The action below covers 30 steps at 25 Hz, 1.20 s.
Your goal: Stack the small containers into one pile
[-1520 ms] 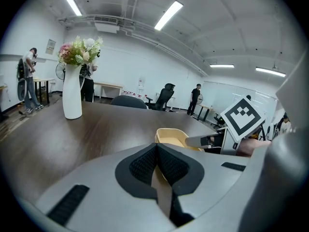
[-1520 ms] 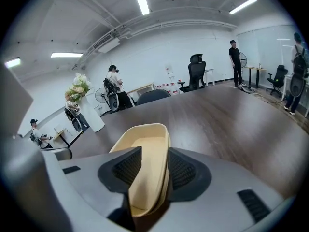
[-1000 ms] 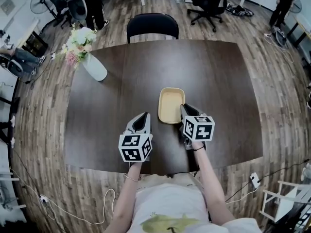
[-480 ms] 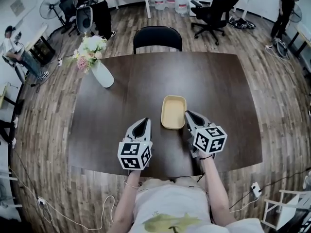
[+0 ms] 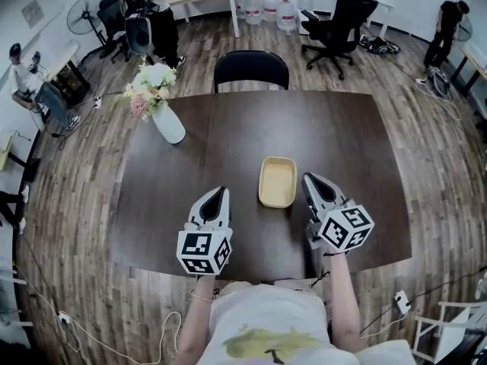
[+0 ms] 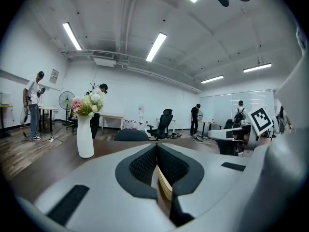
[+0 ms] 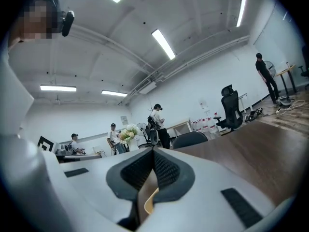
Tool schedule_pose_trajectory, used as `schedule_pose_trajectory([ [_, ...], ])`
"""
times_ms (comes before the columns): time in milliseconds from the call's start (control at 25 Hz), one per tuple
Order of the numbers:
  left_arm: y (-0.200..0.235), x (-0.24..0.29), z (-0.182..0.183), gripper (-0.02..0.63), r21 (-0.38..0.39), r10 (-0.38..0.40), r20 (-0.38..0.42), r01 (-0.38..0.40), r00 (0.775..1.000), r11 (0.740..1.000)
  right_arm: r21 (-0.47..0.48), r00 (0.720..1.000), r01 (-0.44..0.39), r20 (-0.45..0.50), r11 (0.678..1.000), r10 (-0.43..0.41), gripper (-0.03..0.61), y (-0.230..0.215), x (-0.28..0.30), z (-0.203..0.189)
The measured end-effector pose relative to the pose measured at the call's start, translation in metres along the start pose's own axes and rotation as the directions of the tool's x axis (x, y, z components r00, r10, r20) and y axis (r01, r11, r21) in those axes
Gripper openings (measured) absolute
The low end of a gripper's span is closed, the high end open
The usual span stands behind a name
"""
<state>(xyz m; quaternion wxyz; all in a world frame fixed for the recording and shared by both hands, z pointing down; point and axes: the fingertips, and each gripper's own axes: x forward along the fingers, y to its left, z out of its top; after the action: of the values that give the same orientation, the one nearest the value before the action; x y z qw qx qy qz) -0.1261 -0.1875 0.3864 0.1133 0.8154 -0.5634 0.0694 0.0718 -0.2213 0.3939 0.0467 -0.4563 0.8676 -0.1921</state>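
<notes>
A shallow tan container (image 5: 278, 181), a rounded rectangle with a raised rim and a smooth matte look, lies flat near the middle of the dark wood-grain table (image 5: 358, 150). The left gripper (image 5: 221, 192) rests on the table to its left, near but apart. Its jaws are clenched with the ribbed black pads meeting at the tip, and nothing is gripped (image 6: 156, 147). The right gripper (image 5: 310, 178) lies just beside the container's right edge. Its jaws are likewise pressed together on nothing (image 7: 153, 151), and a tan curved edge shows only through the gap below the tips. Both grippers have pale grey plastic shells, and each carries a cube (image 5: 203, 250) printed with black-and-white square markers. At the table's far left stands a slim white vase (image 5: 170, 125) holding pink and white flowers (image 5: 150, 87). A black chair (image 5: 251, 70) is pushed in at the far side. Beyond it are plank flooring, an office chair (image 5: 335, 20), water bottles (image 5: 265, 6) and a fan (image 5: 82, 15).
</notes>
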Motion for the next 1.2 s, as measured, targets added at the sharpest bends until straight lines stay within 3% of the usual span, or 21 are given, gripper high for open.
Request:
schedule_pose_trajectory([
  [240, 0.010, -0.008, 0.011, 0.025, 0.015, 0.014, 0.042, -0.014, 0.999, 1.000, -0.006, 0.998, -0.012, 0.064, 1.000, 0.012, 0.021, 0.007, -0.006, 0.016],
  [400, 0.011, -0.011, 0.018, 0.025, 0.053, 0.014, 0.053, -0.017, 0.998, 0.998, -0.015, 0.997, -0.001, 0.074, 1.000, 0.002, 0.021, 0.010, -0.008, 0.020],
  [1200, 0.025, -0.028, 0.027, 0.025, 0.080, 0.041, 0.083, -0.047, 0.996, 0.996, -0.140, 0.993, 0.094, 0.090, 0.986, -0.082, 0.021, 0.017, -0.023, 0.020],
])
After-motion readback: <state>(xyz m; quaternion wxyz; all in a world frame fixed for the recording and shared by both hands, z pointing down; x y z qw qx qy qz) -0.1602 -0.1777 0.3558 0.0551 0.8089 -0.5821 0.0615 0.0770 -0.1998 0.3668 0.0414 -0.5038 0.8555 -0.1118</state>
